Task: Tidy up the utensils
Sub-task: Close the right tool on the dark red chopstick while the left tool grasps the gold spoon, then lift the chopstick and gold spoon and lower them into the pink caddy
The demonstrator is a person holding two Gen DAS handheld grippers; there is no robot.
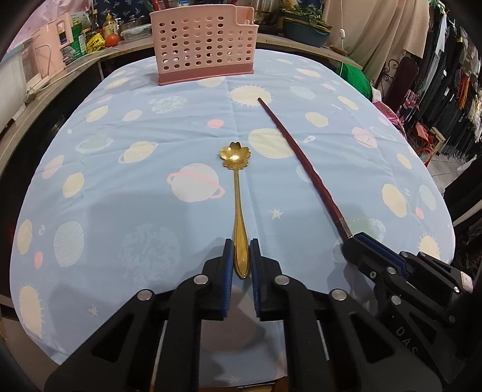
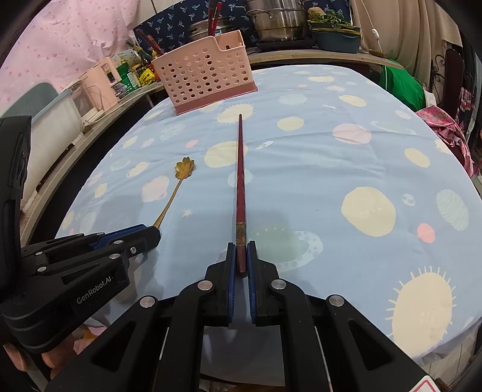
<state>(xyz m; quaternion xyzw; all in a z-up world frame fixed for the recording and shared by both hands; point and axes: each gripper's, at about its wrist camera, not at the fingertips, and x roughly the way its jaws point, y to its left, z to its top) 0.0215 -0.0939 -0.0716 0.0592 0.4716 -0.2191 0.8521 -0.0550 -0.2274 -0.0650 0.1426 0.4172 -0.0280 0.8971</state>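
A gold spoon with a flower-shaped bowl lies on the blue planet-print tablecloth. My left gripper is shut on the spoon's handle end, down at the cloth. A dark red chopstick lies to the right, pointing toward a pink perforated utensil holder at the far edge. My right gripper is shut on the chopstick's near end. In the right wrist view the spoon and left gripper sit at left, and the holder has red chopsticks standing in it.
A wooden counter behind and left of the table holds bottles, jars and a pink appliance. Steel pots and a blue basin stand behind the holder. Clothes racks hang at right.
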